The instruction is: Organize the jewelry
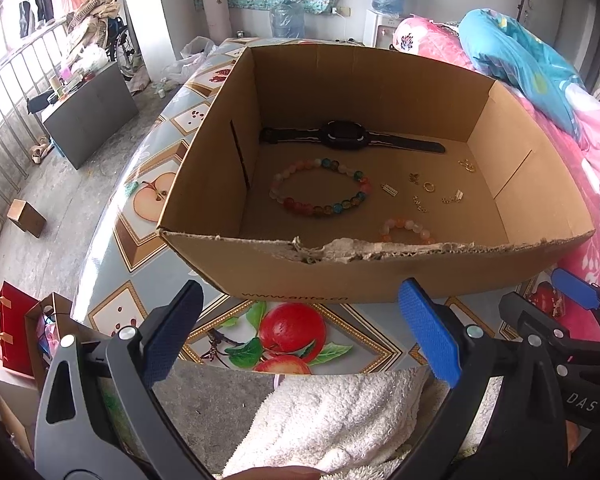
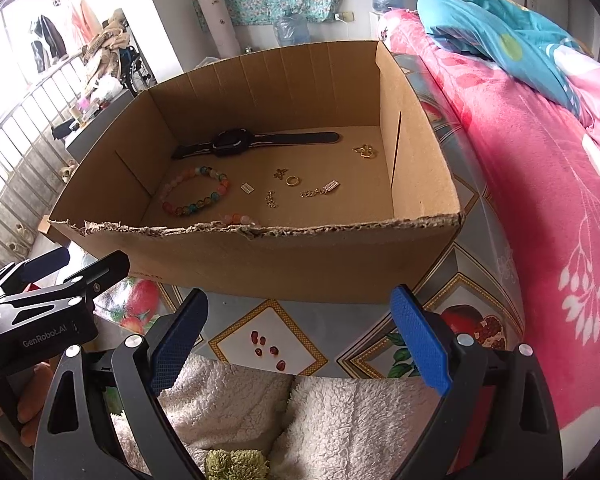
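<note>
Both tools, left (image 1: 300, 332) and right (image 2: 298, 336), spread wide, empty, short of the box (image 2: 260, 256); watch (image 2: 256, 142) lies crosswise beyond them, bracelet (image 1: 320, 190) nearer the left.

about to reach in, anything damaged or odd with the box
Yes: the cardboard box's near rim is torn and ragged, its flap apparently ripped off. The jewelry inside lies loose, not spilled.

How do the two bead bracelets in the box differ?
The multicolour bead bracelet lies further in, in full view; the pale pink bracelet sits against the torn near wall of the cardboard box, partly hidden. The multicolour one mixes red, blue, green and yellow beads; the pale one shows only pink and orange. The multicolour loop looks wider. Both lie flat on the box floor, untouched.
</note>
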`<control>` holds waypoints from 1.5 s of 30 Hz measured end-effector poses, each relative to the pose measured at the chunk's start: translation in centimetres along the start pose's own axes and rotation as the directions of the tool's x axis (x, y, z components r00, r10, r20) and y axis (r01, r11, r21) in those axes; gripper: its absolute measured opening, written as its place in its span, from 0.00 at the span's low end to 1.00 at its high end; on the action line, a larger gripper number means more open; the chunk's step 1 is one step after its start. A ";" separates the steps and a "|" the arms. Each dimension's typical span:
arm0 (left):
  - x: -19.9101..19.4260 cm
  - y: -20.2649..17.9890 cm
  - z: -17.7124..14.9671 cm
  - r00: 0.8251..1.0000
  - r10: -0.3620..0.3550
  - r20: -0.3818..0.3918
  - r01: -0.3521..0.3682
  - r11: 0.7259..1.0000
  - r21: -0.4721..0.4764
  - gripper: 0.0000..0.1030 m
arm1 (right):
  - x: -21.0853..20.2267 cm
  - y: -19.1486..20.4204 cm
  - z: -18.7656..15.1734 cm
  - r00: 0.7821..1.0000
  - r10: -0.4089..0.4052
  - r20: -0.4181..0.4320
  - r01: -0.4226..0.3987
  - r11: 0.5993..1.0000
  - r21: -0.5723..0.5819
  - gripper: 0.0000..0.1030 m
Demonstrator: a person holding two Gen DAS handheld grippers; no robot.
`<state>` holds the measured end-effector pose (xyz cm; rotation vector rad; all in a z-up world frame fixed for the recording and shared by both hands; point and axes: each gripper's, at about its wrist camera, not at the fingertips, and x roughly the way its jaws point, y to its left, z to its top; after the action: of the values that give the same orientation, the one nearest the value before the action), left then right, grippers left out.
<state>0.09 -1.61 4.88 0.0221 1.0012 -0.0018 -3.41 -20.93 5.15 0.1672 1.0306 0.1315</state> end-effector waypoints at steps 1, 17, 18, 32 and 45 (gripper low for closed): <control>0.0 -0.1 0.0 1.000 -0.001 0.000 0.001 1.000 0.002 0.92 | 0.0 -0.1 0.0 1.000 -0.001 0.001 0.001 1.000 0.003 0.88; 0.1 -0.5 0.0 1.000 -0.018 -0.012 0.018 1.000 0.011 0.92 | -0.2 -0.4 0.2 1.000 -0.005 0.009 0.004 1.000 0.015 0.88; 0.1 -0.5 0.0 1.000 -0.018 -0.013 0.018 1.000 0.011 0.92 | -0.2 -0.4 0.2 1.000 -0.004 0.009 0.004 1.000 0.016 0.88; 0.7 -0.2 0.3 0.998 -0.040 -0.054 0.041 0.999 0.009 0.92 | -0.1 0.0 0.4 1.000 0.001 0.002 -0.001 1.000 0.018 0.88; 0.4 0.4 0.9 0.995 -0.048 -0.088 0.047 0.999 -0.011 0.92 | -0.2 0.3 0.7 1.000 0.005 0.001 -0.005 1.000 0.018 0.88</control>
<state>1.06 -1.21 5.01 -0.0098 1.0894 -0.0405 -2.91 -20.74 5.77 0.1858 1.0306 0.1271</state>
